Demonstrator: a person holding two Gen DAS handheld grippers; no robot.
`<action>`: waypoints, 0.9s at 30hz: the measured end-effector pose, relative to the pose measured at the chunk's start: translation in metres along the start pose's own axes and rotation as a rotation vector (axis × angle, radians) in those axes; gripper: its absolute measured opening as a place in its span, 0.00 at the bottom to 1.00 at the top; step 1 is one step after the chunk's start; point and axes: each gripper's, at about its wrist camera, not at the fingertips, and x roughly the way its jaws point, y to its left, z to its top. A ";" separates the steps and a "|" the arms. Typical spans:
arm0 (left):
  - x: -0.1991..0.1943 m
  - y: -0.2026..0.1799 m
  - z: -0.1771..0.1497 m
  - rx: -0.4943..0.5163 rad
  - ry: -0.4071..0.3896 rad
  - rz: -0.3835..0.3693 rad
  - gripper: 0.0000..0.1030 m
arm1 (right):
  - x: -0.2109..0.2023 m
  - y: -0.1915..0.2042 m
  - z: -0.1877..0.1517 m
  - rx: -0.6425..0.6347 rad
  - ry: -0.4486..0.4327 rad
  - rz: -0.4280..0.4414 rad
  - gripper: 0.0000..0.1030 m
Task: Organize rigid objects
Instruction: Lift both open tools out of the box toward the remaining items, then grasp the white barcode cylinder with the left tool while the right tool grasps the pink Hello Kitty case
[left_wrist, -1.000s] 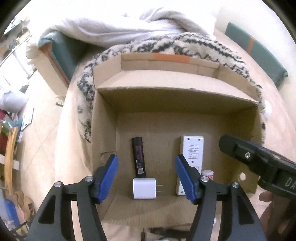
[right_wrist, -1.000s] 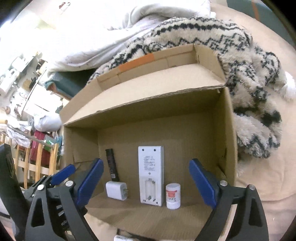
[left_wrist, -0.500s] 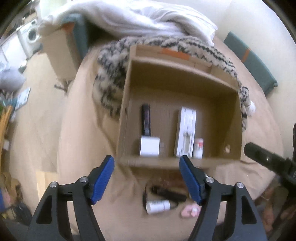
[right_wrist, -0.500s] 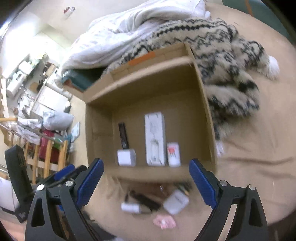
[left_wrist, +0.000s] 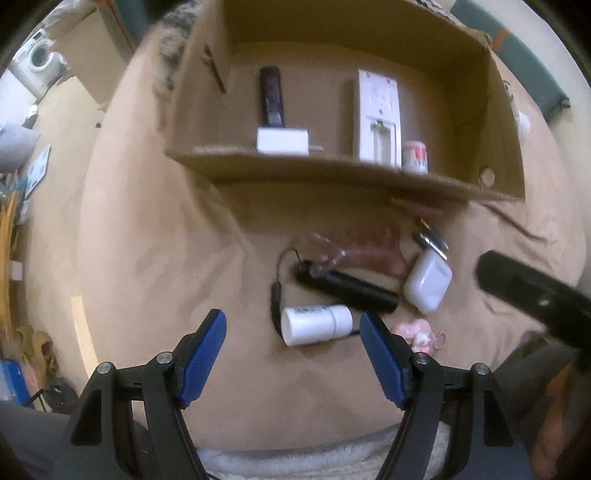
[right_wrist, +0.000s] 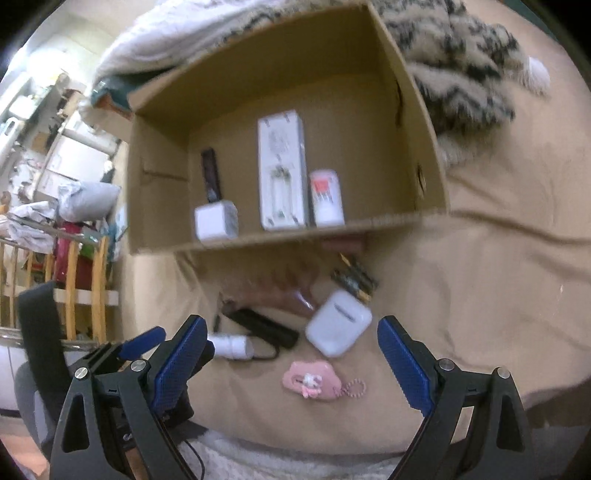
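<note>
- The white cylinder (left_wrist: 317, 325) is taken to be the next piece to be picked; it lies on its side on the tan bed cover (left_wrist: 155, 258), just ahead of the left hand-held gripper (left_wrist: 293, 356) and between the lines of its blue pads.
- The left hand-held gripper's jaws have just been opening and stand wide, with nothing between the pads.
- A clean grasp is best made across the cylinder's round body, so the pads should be brought down on either side of it.
- The black stick (left_wrist: 347, 290) and a thin black cord (left_wrist: 275, 299) lie touching or just beyond the cylinder; they should be kept out of the pinch.
- The right hand-held gripper (right_wrist: 291, 354) is open and empty, with the white case (right_wrist: 338, 323) just ahead and the pink charm (right_wrist: 312, 380) between its pads.
- The cardboard box (left_wrist: 332, 170), further ahead, already holds four pieces in a row; free room is seen at its right end.
</note>
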 end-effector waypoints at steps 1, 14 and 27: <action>0.003 -0.001 -0.001 -0.002 0.010 -0.002 0.70 | 0.004 -0.001 -0.002 0.007 0.009 -0.007 0.96; 0.035 -0.023 -0.003 0.077 0.074 0.017 0.44 | 0.005 -0.009 0.001 0.041 0.016 0.010 0.96; -0.003 -0.009 -0.002 0.026 -0.013 0.016 0.42 | 0.039 -0.019 -0.011 0.091 0.189 -0.009 0.97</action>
